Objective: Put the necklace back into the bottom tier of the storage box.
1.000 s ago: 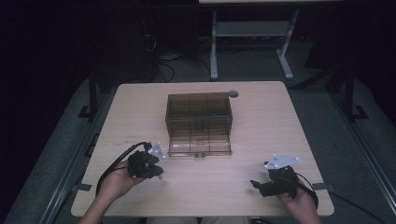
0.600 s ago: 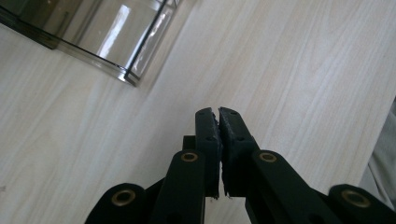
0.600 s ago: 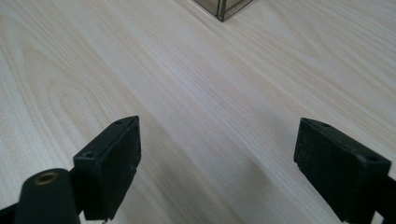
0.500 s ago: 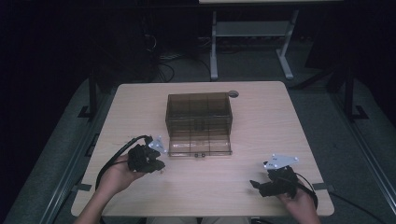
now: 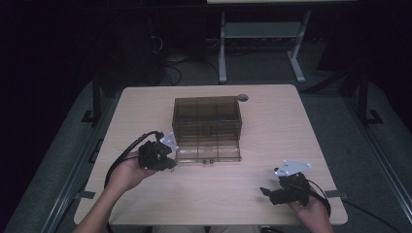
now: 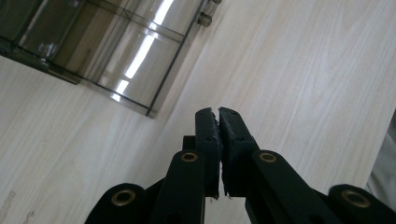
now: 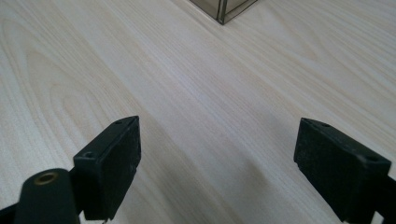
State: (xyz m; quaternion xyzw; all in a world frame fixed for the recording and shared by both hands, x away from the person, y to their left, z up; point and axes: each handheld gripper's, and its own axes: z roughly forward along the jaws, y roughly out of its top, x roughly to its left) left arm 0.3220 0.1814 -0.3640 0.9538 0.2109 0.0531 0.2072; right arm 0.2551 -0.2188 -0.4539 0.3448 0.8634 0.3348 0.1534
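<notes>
The left gripper (image 6: 218, 116) has its two matte black jaws pressed together with nothing between them, their rough pads meeting along a thin ragged seam, brass-coloured pivot pins showing on the links behind. In the high view this left gripper (image 5: 170, 164) sits in the person's left hand (image 5: 127, 171), just beside the front left corner of the box (image 5: 207, 127), its tips pointing toward the box's low front edge, with a black cable looping back from it over the table (image 5: 272, 116). The box is a rectangular organiser of smoky, see-through brown plastic with thin inner walls that split it into a grid of compartments; its smooth top throws back bright streaks of light in the left gripper view (image 6: 116, 42). It lies flat near the middle of the table, long axis running from the person's left to right, its clear front flange with two small catch knobs facing the person. The right gripper (image 7: 217, 154) has its blocky black jaws standing wide apart above bare tabletop, holding nothing; in the high view the right gripper (image 5: 266, 191) is held low near the front right part of the table, well apart from the box, a grey three-cornered plate on top. The tabletop is pale wood-grain laminate with rounded corners.
</notes>
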